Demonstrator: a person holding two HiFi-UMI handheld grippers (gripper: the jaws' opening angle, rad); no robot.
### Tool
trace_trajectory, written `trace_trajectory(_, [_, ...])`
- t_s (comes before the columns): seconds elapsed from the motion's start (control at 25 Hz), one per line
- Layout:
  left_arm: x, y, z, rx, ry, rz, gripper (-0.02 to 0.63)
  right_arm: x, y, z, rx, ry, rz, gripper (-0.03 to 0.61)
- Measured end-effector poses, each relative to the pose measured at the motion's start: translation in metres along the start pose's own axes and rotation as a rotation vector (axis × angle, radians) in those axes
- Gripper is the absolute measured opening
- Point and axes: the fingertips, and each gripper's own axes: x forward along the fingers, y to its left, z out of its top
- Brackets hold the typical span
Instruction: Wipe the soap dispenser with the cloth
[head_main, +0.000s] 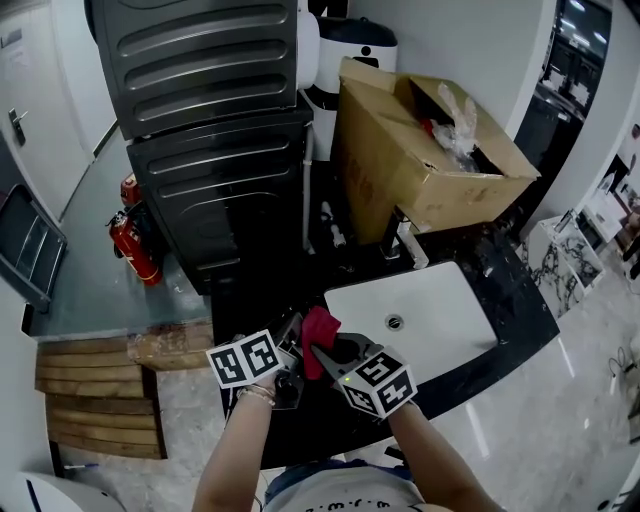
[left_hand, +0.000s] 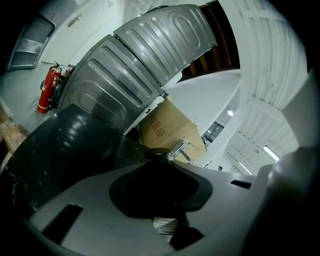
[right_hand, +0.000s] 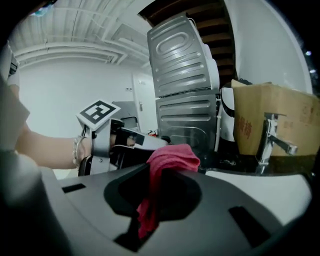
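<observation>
A dark soap dispenser with a pale label (left_hand: 164, 224) sits between the jaws of my left gripper (left_hand: 160, 197), which is shut on it. In the head view that gripper (head_main: 292, 350) hovers over the front of the black counter, and the dispenser is mostly hidden there. My right gripper (head_main: 325, 352) is shut on a red cloth (head_main: 320, 328). The bunched cloth (right_hand: 172, 156) rises out of the right gripper (right_hand: 155, 200) and lies against the left gripper's tip (right_hand: 147, 144).
A white sink basin (head_main: 440, 330) with a chrome faucet (head_main: 405, 240) lies right of the grippers. Behind it stands an open cardboard box (head_main: 400, 160). Grey stacked machines (head_main: 210, 110) stand at the back left, with a fire extinguisher (head_main: 135, 250) and a wooden pallet (head_main: 100, 395) on the floor.
</observation>
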Motion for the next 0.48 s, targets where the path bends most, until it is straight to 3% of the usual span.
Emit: trace_trajectory(0.48, [0.008,0.0,0.004,0.024,-0.004,-0.013,0.089,-0.023,-0.016,-0.065,0.036,0.212,-0.062,0.049])
